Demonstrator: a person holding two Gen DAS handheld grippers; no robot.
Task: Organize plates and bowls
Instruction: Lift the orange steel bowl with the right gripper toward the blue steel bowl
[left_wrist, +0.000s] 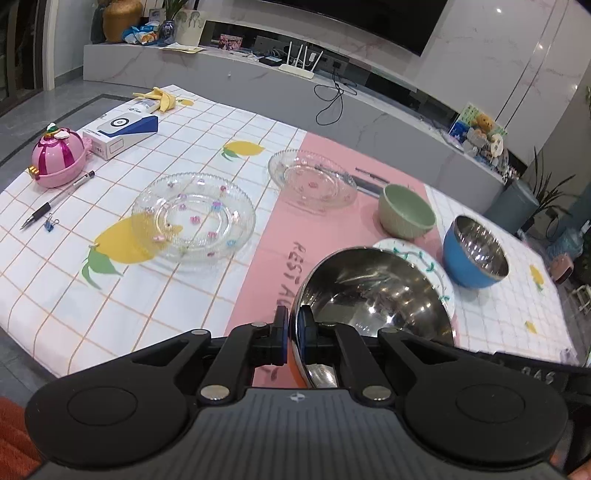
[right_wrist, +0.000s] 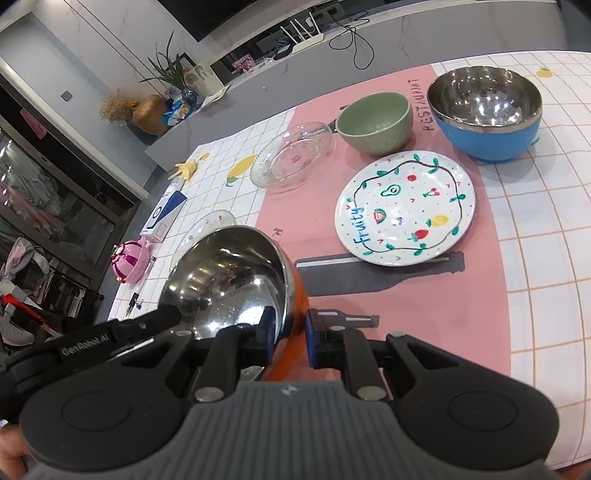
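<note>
Both hand-held grippers pinch one orange bowl (right_wrist: 236, 280) by its rim: left hand-held gripper (left_wrist: 291, 332) clamped tight on the near-left rim, right hand-held gripper (right_wrist: 291, 332) narrow on the wall opposite. Bowl hangs off the bench (right_wrist: 535, 221), tilted, mouth facing forward and up; round, so no long axis. Likely target: blue bowl (right_wrist: 487, 110), far ahead-right of the right one. Keep both grips level, carry over the fruit plate (right_wrist: 404, 206), lower mouth-up to nest.
</note>
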